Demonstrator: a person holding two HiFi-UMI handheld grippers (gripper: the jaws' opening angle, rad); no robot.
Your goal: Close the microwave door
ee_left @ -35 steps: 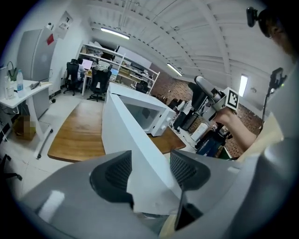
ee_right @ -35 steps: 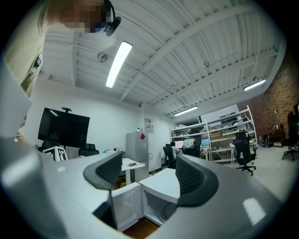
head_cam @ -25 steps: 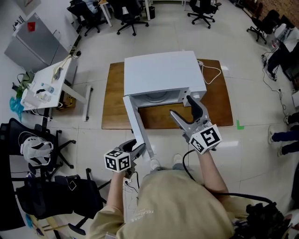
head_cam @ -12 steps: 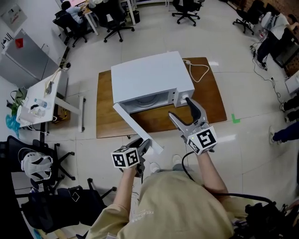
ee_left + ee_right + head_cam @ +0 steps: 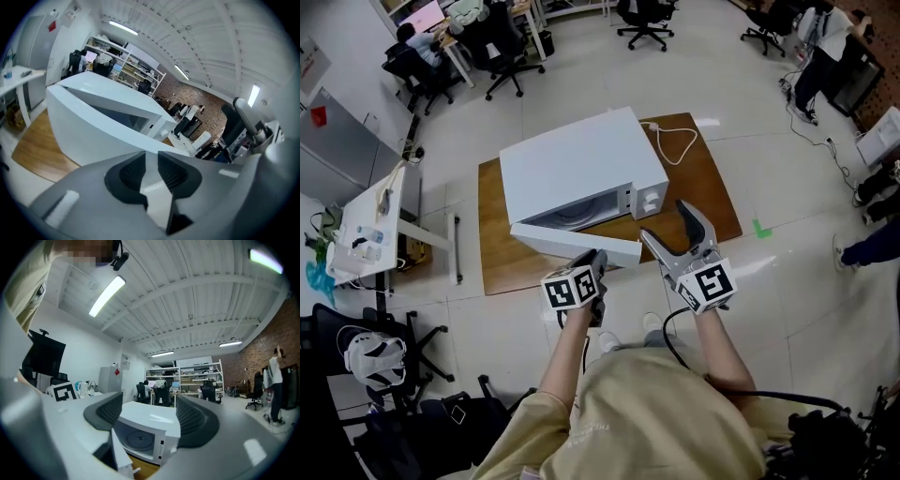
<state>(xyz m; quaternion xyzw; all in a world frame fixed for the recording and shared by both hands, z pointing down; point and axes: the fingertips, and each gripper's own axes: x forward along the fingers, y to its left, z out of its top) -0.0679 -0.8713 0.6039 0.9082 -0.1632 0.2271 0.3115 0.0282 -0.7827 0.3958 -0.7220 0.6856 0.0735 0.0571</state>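
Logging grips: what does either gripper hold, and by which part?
Nothing. The left gripper, near the microwave door, has just been closing its jaws on nothing; the right gripper is open and empty.

Ceiling tubes [image 5: 107, 296] give bright, even light and glare on the floor [image 5: 769, 267]; gripper views bulge, corners dark.

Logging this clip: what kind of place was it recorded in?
Probably an open office or lab: rolling office chairs on a tiled floor, a lit monitor, storage shelving and a brick wall.
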